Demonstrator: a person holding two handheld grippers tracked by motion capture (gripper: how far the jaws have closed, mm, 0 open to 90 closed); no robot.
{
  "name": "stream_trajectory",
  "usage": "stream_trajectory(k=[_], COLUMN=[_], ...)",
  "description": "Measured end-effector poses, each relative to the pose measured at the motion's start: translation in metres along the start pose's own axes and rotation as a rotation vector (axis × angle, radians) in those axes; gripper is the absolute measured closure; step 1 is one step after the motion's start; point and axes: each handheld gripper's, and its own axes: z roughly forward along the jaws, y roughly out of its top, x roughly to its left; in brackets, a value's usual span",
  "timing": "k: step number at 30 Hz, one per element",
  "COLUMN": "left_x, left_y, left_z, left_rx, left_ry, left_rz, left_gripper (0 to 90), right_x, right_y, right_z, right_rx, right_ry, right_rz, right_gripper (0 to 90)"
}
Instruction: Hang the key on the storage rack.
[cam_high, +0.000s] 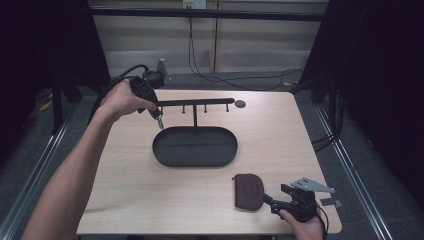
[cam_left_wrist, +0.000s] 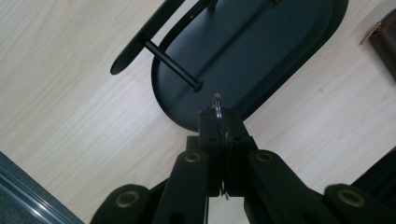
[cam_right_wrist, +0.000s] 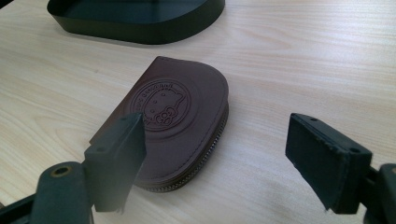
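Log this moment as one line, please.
left gripper: shut on key ring, beside rack peg | right gripper: open, at brown pouch | tray: empty

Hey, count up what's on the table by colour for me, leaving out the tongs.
Black: 2, the key stand with its oval tray, and a small round disc
Brown: 1, the zip pouch
Silver: 1, the key ring
Total: 4

The left tongs are held high at the far left on an outstretched forearm, tipped downward, their jaws pressed together. The right tongs are kept low at the near right edge, laid nearly level, jaws spread wide apart.
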Motion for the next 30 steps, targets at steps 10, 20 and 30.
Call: stream_trajectory(k=[10, 20, 30], left_x=[0.0051, 0.0073, 0.0100], left_y=[0.0054, 0.0081, 0.0095], left_z=[0.0039, 0.0065, 0.0084], left_rx=[0.006, 0.005, -0.005], left_ry=[0.004, 0.007, 0.026], left_rz=[-0.010, -0.016, -0.026], left_gripper=[89.1, 88.5, 88.8], right_x=[-0.0003, 0.0003, 0.0000], right_y=[-0.0001, -0.0001, -0.0001], right_z=[-0.0001, 0.0001, 0.0001], right_rx=[-0.002, -0.001, -0.001], right_ry=[0.001, 0.000, 0.001], right_rz=[-0.001, -0.002, -0.003], right_gripper=[20.0, 20.1, 20.0])
